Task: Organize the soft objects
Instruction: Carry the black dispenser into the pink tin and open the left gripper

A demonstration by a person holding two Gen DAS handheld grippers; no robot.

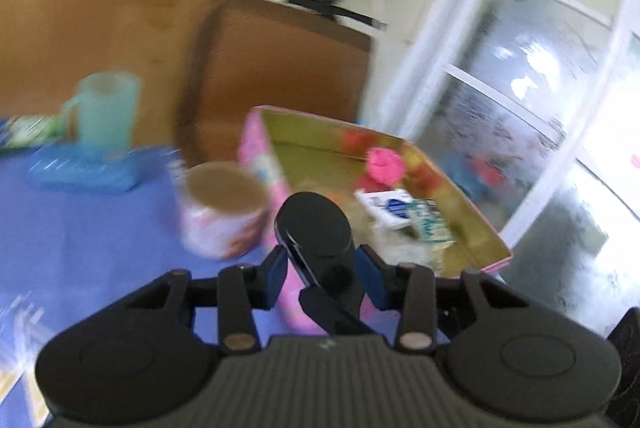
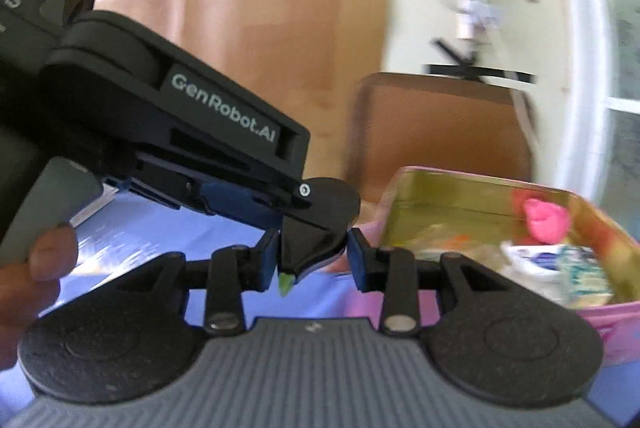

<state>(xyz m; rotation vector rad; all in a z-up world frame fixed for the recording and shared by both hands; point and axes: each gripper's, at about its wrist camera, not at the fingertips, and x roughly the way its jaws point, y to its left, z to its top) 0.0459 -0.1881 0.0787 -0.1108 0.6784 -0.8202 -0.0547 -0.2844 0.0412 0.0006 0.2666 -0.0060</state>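
Note:
A pink box with a gold inside (image 1: 476,216) stands on the blue tablecloth and holds a pink soft toy (image 1: 384,163), a white packet (image 1: 388,207) and other soft items. It also shows in the right wrist view (image 2: 480,183) with the pink toy (image 2: 546,220). In the left wrist view a black rounded part (image 1: 316,224) sits between my left gripper's (image 1: 324,268) blue pads. In the right wrist view my right gripper (image 2: 314,260) has the tip of the other gripper (image 2: 316,224), with a small green scrap (image 2: 285,282), between its pads. Both views are blurred.
A patterned cup (image 1: 220,211) stands left of the box. A teal mug (image 1: 106,107) sits on a blue lid (image 1: 80,167) at the far left. A brown chair back (image 1: 280,67) is behind the table, a glass door (image 1: 540,107) to the right.

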